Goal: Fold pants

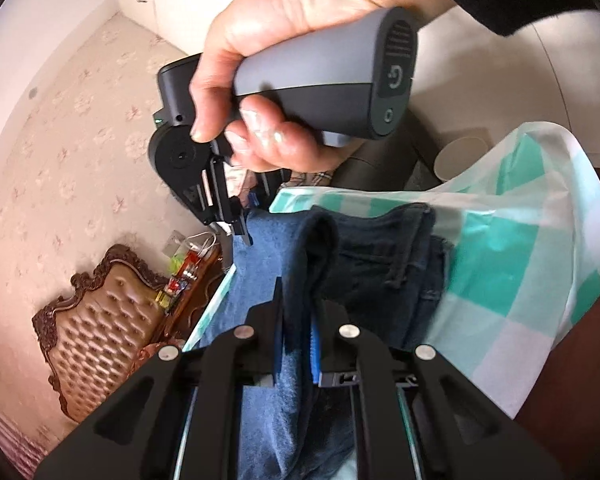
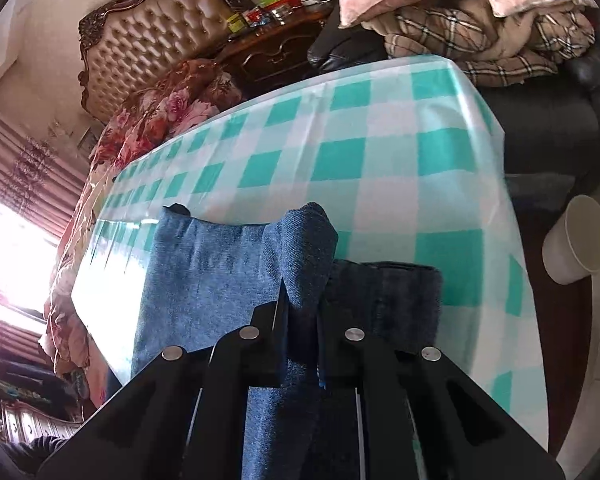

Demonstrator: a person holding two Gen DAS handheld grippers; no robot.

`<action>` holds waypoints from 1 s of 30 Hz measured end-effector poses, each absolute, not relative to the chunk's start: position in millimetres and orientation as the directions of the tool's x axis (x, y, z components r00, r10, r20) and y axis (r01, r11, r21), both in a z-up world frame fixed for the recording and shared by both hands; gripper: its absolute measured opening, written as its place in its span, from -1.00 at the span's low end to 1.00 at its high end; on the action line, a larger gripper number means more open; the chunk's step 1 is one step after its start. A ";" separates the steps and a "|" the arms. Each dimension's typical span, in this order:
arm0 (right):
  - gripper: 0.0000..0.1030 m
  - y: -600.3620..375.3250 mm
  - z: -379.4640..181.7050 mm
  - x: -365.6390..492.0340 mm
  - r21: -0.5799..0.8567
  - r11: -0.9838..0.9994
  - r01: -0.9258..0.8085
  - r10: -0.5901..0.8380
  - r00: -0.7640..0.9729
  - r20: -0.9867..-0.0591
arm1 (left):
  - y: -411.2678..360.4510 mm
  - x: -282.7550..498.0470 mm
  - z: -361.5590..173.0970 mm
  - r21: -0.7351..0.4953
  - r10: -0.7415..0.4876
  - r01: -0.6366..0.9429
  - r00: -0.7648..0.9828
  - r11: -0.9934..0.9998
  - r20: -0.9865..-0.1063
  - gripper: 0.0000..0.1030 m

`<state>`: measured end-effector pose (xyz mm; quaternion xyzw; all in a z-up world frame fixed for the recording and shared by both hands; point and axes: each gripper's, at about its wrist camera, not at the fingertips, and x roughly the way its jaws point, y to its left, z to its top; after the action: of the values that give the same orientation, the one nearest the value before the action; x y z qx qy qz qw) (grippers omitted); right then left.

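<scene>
Lying on the table with the teal-and-white checked cloth (image 2: pixel 400 152), the blue denim pants (image 2: pixel 204 280) sit near its close edge, lighter cloth on the left and a darker fold to the right. In the left wrist view, the left gripper (image 1: pixel 296 340) is clamped narrowly on a raised ridge of the pants (image 1: pixel 380 256); farther off, a hand (image 1: pixel 284 40) grips the grey handle of the right gripper (image 1: pixel 236 232), whose tips meet the far edge of the denim. From its own camera, the right gripper (image 2: pixel 300 320) pinches a raised fold of denim between nearly closed fingers. At far right, a white paper cup (image 2: pixel 576 240) stands beside the table; its contents cannot be seen.
</scene>
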<state>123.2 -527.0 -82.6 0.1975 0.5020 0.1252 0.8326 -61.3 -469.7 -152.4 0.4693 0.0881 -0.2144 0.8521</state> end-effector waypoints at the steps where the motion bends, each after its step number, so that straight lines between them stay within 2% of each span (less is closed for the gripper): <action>1: -0.80 -531.2 -84.9 121.9 0.457 0.890 -0.008 0.407 0.467 -0.785 | -473.1 -60.7 -157.1 0.767 -0.285 0.453 0.890 0.455 -0.356 -0.81; 12: -0.80 -546.1 -100.0 109.2 0.461 0.887 -0.007 0.402 0.501 -0.766 | -481.7 -44.6 -178.1 0.761 -0.314 0.506 0.860 0.407 -0.403 -0.79; 14: -0.75 -545.3 -107.2 105.6 0.417 0.909 0.004 0.356 0.514 -0.781 | -482.7 -41.3 -182.2 0.750 -0.325 0.531 0.844 0.394 -0.426 -0.71; 15: -0.66 -545.1 -110.4 103.8 0.394 0.919 0.011 0.330 0.526 -0.784 | -479.9 -40.2 -179.2 0.731 -0.346 0.547 0.833 0.408 -0.431 -0.67; 16: -0.54 -546.5 -113.0 101.7 0.383 0.924 0.017 0.313 0.540 -0.781 | -477.8 -40.0 -176.2 0.714 -0.361 0.562 0.823 0.417 -0.438 -0.60; 17: -0.51 -548.6 -114.1 100.0 0.385 0.922 0.026 0.308 0.551 -0.775 | -474.7 -38.4 -170.3 0.686 -0.380 0.587 0.807 0.429 -0.453 -0.52; 18: -0.47 -551.7 -113.6 98.2 0.393 0.919 0.040 0.305 0.562 -0.769 | -469.2 -38.2 -161.0 0.647 -0.413 0.621 0.782 0.443 -0.467 -0.20; 19: -0.34 -556.7 -110.2 94.9 0.393 0.917 0.068 0.284 0.582 -0.762 | -462.3 -39.8 -150.8 0.614 -0.448 0.644 0.762 0.456 -0.467 0.17; 21: -0.26 -561.4 -101.9 87.9 0.373 0.922 0.100 0.238 0.615 -0.752 | -438.6 -47.3 -123.1 0.545 -0.538 0.681 0.728 0.489 -0.425 0.32; 23: -0.22 -567.1 -85.8 73.7 0.312 0.934 0.175 0.120 0.669 -0.734 | -416.0 -42.5 -99.0 0.442 -0.580 0.725 0.689 0.529 -0.435 0.32; 26: -0.16 -555.5 -56.5 43.5 0.148 0.946 0.288 -0.114 0.723 -0.682 | -364.3 3.8 -56.7 0.184 -0.611 0.725 0.668 0.664 -0.425 0.30; 27: -0.09 -540.4 -48.5 30.9 0.079 0.945 0.316 -0.190 0.730 -0.656 | -354.0 25.2 -49.4 0.127 -0.598 0.705 0.671 0.698 -0.437 0.24; 28: 0.06 -529.3 -47.7 24.2 0.044 0.942 0.332 -0.225 0.725 -0.651 | -345.6 55.1 -44.4 0.063 -0.588 0.690 0.658 0.721 -0.470 0.09; 30: 0.11 -507.4 -51.0 12.8 0.020 0.938 0.347 -0.251 0.714 -0.653 | -340.1 107.3 -40.1 -0.063 -0.615 0.693 0.590 0.718 -0.524 -0.13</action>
<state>12.8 -507.4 -51.0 0.0706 0.3415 -0.1619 0.9231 107.3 -340.1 -40.1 0.0741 0.2640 -0.3679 0.8886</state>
